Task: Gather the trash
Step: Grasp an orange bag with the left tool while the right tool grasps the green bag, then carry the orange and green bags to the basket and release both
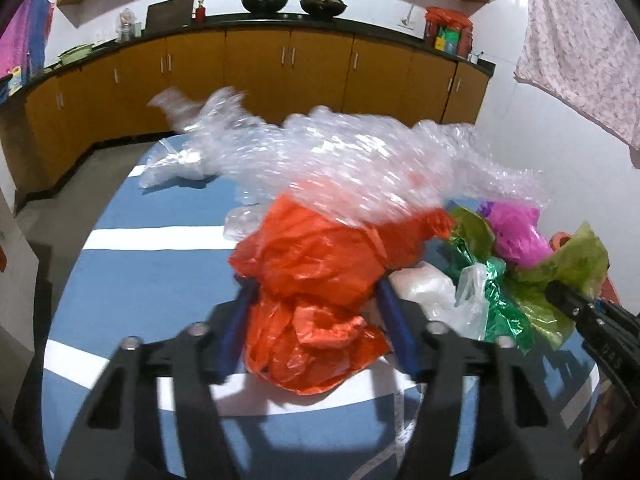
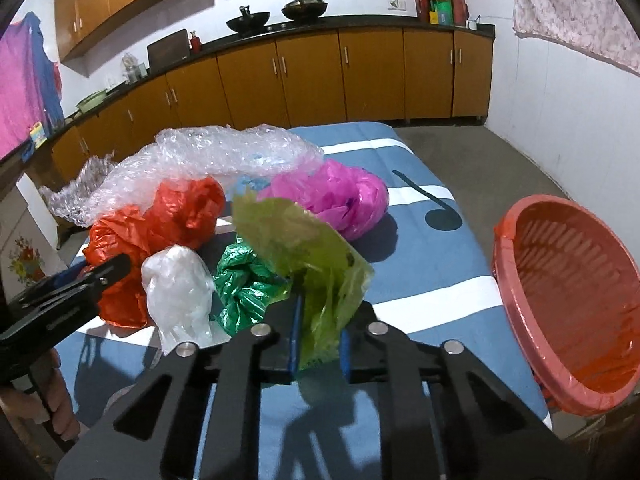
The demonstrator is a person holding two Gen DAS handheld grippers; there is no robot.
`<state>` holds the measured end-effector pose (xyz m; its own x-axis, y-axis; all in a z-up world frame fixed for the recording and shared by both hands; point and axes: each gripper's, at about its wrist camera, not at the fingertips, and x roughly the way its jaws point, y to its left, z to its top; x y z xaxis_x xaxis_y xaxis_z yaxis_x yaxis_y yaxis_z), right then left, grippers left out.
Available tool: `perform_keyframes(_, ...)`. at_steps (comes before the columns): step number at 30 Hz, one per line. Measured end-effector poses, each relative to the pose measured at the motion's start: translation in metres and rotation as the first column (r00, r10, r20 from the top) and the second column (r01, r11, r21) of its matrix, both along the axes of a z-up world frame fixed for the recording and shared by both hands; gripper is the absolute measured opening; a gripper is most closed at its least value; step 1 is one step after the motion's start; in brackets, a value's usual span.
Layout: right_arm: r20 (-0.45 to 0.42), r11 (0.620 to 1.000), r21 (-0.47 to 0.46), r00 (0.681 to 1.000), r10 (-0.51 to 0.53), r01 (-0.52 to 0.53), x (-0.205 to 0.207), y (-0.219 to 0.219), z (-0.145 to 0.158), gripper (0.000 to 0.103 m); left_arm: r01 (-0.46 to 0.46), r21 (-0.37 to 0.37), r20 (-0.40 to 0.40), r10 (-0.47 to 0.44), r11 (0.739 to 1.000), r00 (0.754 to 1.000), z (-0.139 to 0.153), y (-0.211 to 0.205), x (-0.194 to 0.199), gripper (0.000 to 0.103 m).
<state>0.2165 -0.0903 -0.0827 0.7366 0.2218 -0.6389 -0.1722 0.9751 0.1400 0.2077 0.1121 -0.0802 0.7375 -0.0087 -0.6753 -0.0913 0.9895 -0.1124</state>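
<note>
Orange crumpled plastic bag point(image 1: 316, 292) sits clamped between the blue pads of the left gripper point(image 1: 316, 300) at frame centre, clear bubble wrap point(image 1: 328, 160) draped above it. The right gripper point(image 2: 320, 340) pinches a translucent yellow-green plastic bag point(image 2: 316, 264). At the right edge, off the blue-and-white striped cloth point(image 2: 420, 248), stands a round coral plastic basket point(image 2: 516, 280).

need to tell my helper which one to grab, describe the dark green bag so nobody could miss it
Start at the blue striped cloth and find the heap of crumpled plastic. The dark green bag lies at its front, between a white bag and the yellow-green bag in the right gripper. It alone is shiny, foil-like emerald.
</note>
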Motion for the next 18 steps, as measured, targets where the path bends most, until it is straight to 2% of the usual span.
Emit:
perform_keyframes(3,0.013,1.000,0.009,1.000,0.002,-0.002,-0.003,-0.002,0.005,0.011,0.017,-0.003,0.010,-0.017,1.000,1.000,0.001,0.000,-0.003,0.041)
perform_keyframes(8,0.034,1.000,0.020,0.999,0.010,-0.011,-0.009,-0.006,0.012,0.007,0.018,0.002,0.025,-0.018,1.000,1.000,0.004,0.003,-0.011,0.033)
perform_keyframes(18,0.073,0.998,0.050,0.997,0.026,-0.030,-0.027,-0.007,0.030,0.006,0.005,-0.020,0.062,-0.004,1.000,0.998,0.019,0.016,-0.040,0.031)
